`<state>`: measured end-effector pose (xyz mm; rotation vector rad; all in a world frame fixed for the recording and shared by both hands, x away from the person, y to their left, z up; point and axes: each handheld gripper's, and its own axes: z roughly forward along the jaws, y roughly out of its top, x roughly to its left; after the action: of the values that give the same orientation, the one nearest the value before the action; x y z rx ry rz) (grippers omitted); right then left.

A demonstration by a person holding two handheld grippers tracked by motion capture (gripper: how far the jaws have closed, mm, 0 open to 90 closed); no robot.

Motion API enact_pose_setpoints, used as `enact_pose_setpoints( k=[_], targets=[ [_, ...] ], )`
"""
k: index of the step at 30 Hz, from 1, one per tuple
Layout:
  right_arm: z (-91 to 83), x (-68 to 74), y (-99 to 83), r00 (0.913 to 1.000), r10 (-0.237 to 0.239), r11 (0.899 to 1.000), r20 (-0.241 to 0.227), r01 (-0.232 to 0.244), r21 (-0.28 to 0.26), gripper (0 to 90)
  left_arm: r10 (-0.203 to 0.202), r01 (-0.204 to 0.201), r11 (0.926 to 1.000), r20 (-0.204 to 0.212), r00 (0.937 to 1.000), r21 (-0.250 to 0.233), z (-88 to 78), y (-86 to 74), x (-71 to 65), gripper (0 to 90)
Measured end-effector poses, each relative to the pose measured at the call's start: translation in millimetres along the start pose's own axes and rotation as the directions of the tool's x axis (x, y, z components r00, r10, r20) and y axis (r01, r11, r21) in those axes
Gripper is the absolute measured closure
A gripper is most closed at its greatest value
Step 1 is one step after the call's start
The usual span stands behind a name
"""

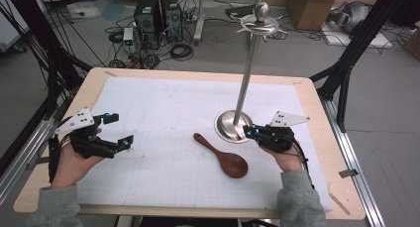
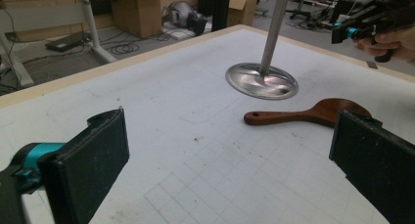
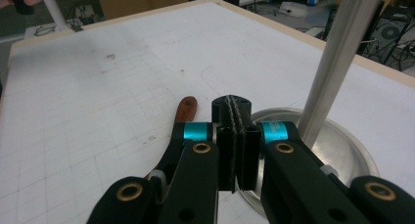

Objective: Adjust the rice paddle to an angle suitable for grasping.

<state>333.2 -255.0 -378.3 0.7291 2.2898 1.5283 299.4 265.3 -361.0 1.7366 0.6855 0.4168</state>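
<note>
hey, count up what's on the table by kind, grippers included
Wooden spoon: 1
Metal stand: 1
White mat: 1
Grippers: 2, left gripper open, right gripper shut on nothing
Total: 5

Overhead forward-down view; two low tongs views, both sharing the wooden spoon (image 2: 313, 114).

Even, soft overhead light, faint shadows, glare on the steel base (image 2: 262, 80) (near claws slightly blurred).

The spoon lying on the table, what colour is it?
The spoon is dark reddish-brown, glossy wood; the high view shows it best.
</note>
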Motion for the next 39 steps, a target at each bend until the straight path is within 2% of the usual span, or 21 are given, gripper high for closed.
enact_pose_setpoints(
  k=[6, 10, 17, 24, 39],
  targets=[
    [20.7, 1.9, -4.8, 0.9996, 0.016, 0.999, -0.022, -0.014, 0.052, 89.3, -0.005, 0.005, 1.0, -0.009, 1.0, 0.005, -2.6, -2.9, 0.5, 1.7],
    [34.3, 3.8, -8.6, 0.9998, 0.006, 0.995, -0.016, -0.004, 0.099, 89.3, -0.007, 0.007, 0.9998, -0.011, 0.9999, 0.016, -1.9, -5.3, 0.4, 1.7],
    [53.3, 8.3, -11.9, 0.9992, -0.013, 0.99, -0.037, 0.018, 0.14, 89.4, -0.007, 0.008, 0.9995, -0.013, 0.9999, 0.029, -3.4, -7.2, -0.8, 1.8],
    [75.7, 12.5, -18.6, 0.9977, -0.028, 0.976, -0.063, 0.04, 0.213, 89.5, -0.007, 0.007, 0.9993, -0.022, 0.9997, 0.036, -7.3, -10.0, -2.0, 1.8],
    [104.1, 15.9, -20.1, 0.993, -0.02, 0.957, -0.116, 0.053, 0.285, 89.5, -0.018, 0.021, 0.998, -0.046, 0.9988, 0.06, -15.0, -18.1, -3.5, 1.8]
  ],
)
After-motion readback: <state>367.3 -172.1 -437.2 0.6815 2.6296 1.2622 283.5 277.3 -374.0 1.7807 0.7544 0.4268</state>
